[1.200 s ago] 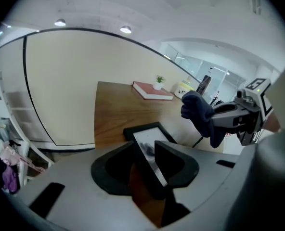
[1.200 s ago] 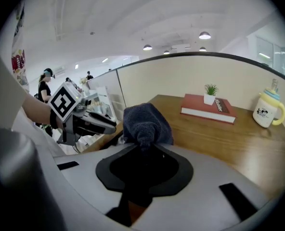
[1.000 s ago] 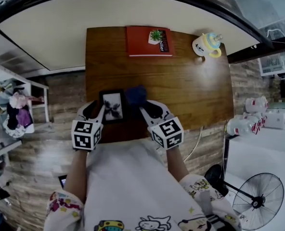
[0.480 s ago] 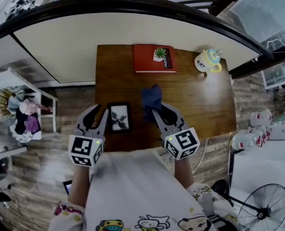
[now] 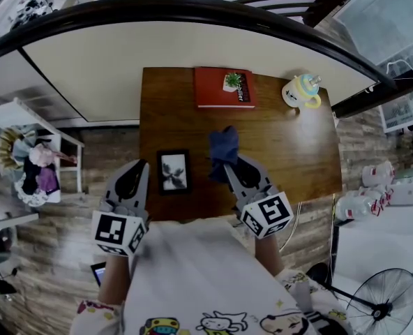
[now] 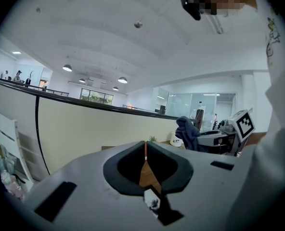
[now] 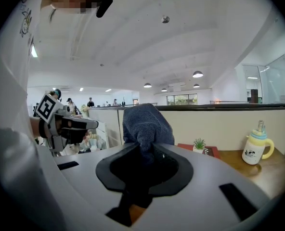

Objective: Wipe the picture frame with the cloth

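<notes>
Wore white top (image 5: 192, 278) with cartoon prints, lower frame; wielded grey, black-lined left gripper (image 5: 143, 163) and right gripper (image 5: 229, 166), marker-cubed.

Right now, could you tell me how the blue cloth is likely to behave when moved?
The cloth sits bunched and folded in the right gripper, which is shut on it, so it is probably floppy and light. Its fuzzy nap suggests it grips rather than slips.

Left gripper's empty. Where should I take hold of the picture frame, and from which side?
Take the picture frame by its left long border, coming low from the left with the left gripper. It seems to lie flat on the table, that thin edge nearest the gripper, whose fingers have just closed on nothing; reopen them first.
</notes>
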Available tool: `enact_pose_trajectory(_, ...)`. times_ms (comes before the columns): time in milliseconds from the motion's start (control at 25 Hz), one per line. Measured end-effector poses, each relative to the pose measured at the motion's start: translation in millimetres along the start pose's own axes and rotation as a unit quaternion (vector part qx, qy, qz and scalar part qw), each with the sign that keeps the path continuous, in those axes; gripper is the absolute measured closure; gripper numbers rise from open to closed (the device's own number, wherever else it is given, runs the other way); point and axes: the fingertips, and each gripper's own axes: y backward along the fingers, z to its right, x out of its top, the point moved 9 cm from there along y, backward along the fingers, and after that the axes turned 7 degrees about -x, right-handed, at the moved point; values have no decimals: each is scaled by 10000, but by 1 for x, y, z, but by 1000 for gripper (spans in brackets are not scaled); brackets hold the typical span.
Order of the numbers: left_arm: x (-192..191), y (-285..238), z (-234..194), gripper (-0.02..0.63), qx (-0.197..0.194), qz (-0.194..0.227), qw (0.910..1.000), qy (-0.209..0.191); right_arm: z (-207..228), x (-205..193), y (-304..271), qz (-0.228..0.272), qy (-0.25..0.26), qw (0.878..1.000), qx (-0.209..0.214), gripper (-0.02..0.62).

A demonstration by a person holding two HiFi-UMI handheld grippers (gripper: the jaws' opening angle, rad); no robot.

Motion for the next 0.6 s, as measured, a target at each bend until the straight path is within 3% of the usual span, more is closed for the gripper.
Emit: enact_pose_trajectory(600,-7,-1,-16,601,226,-194,9995,-40,-1,-2,-7,-34,36,9999,-93,540)
